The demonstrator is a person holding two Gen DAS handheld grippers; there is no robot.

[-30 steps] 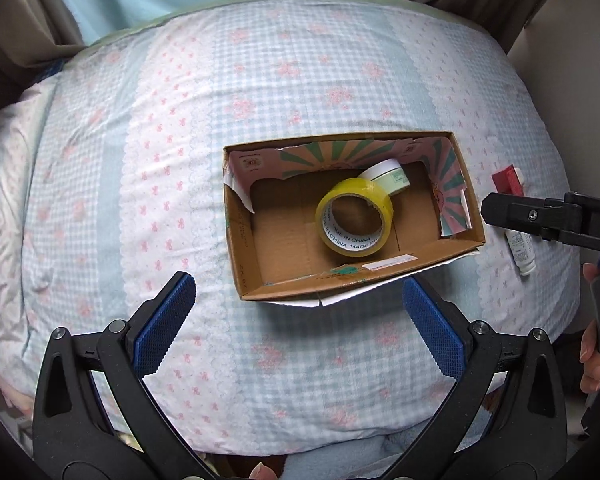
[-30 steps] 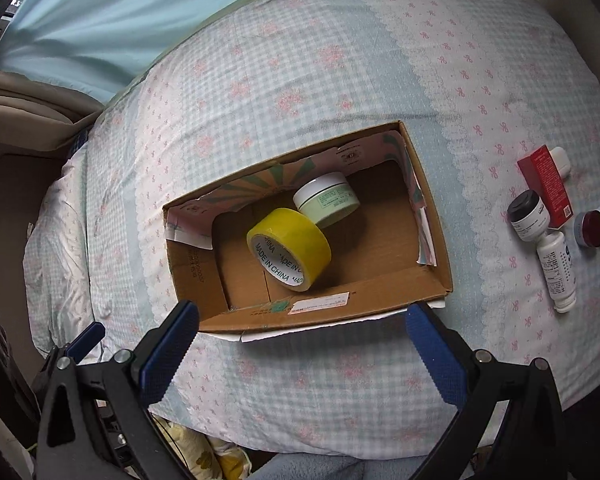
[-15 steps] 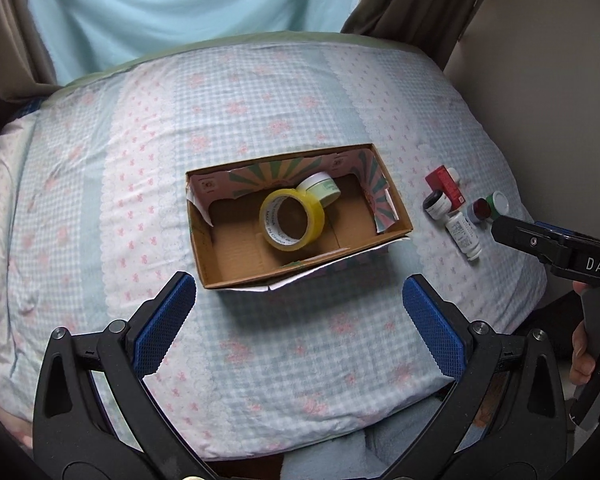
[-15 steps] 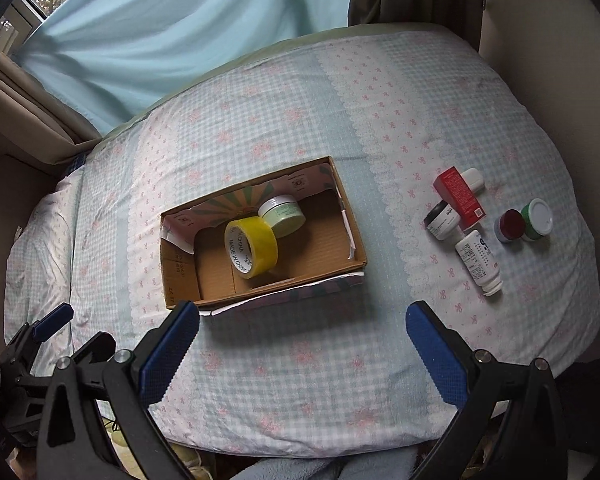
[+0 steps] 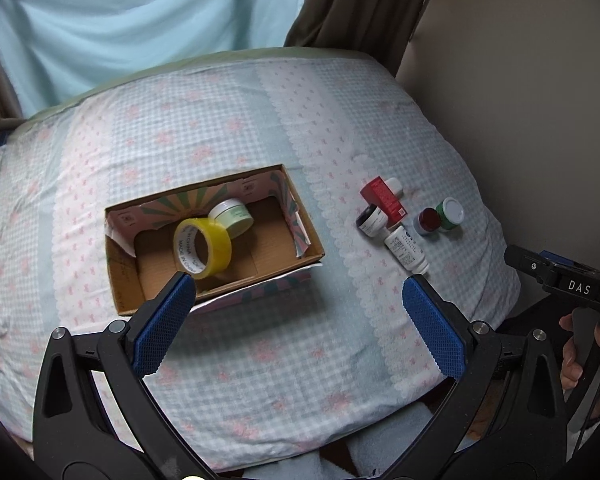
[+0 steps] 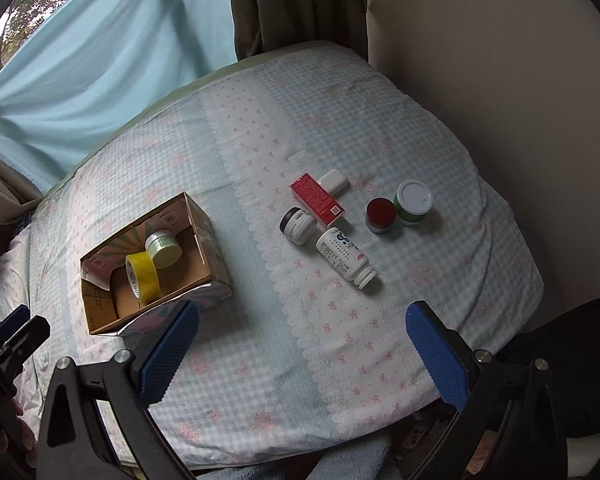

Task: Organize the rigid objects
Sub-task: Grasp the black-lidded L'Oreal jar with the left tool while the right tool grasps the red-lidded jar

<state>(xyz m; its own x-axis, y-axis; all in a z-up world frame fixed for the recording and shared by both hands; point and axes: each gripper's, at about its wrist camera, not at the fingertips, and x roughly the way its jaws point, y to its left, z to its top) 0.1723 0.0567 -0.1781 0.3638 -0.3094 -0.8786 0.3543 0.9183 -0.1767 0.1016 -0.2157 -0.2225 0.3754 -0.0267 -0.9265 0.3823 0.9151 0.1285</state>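
Flanking the cardboard box point(image 6: 210, 240), six small containers point(image 6: 342, 258) crowd its right.

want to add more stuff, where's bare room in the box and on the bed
Free: the cardboard box floor right of the green jar, and the strip between box and red carton. Crowded: yellow tape against the jar; the bottles around the white bottle.
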